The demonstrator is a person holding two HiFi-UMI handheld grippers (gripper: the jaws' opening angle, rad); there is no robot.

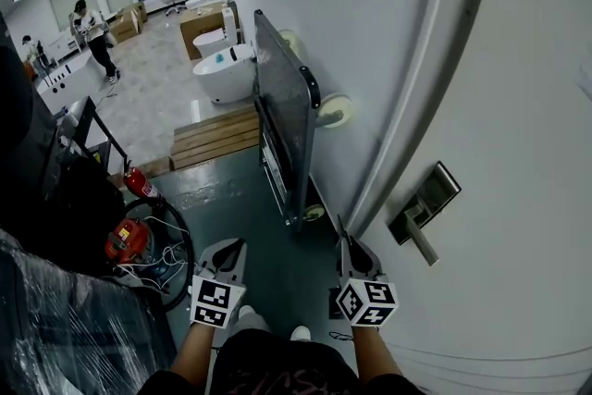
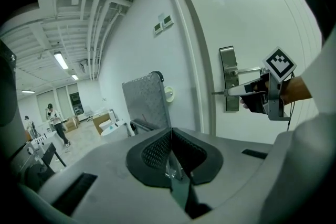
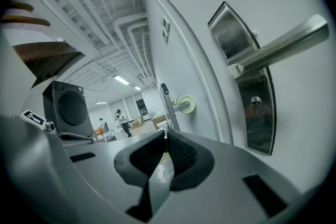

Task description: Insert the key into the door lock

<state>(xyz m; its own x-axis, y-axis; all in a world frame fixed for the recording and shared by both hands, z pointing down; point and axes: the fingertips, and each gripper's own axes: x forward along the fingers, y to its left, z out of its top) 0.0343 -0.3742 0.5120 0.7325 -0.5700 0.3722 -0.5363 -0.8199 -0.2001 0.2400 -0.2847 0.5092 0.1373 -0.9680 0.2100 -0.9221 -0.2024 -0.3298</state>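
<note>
The door's steel lock plate (image 1: pixel 424 203) with its lever handle (image 1: pixel 421 240) is on the right of the head view. In the right gripper view the plate (image 3: pixel 257 123) is close on the right, with the keyhole (image 3: pixel 255 104) under the handle (image 3: pixel 283 44). My right gripper (image 1: pixel 341 228) is shut on a thin metal key (image 3: pixel 165 136), seen edge-on at the jaw tips. The key points a little left of the plate and stands clear of it. The left gripper view shows the key's blade (image 2: pixel 218 93) sticking out in front of the plate (image 2: pixel 229 78). My left gripper (image 1: pixel 233 247) is shut, low and away from the door.
A grey diamond-plate panel (image 1: pixel 282 106) on wheels leans along the wall just left of the door frame. A fire extinguisher (image 1: pixel 141 183), a red tool with cables (image 1: pixel 129 240) and wrapped goods (image 1: pixel 65 328) crowd the left. A wooden pallet (image 1: pixel 215 136) and people (image 1: pixel 95 34) are farther back.
</note>
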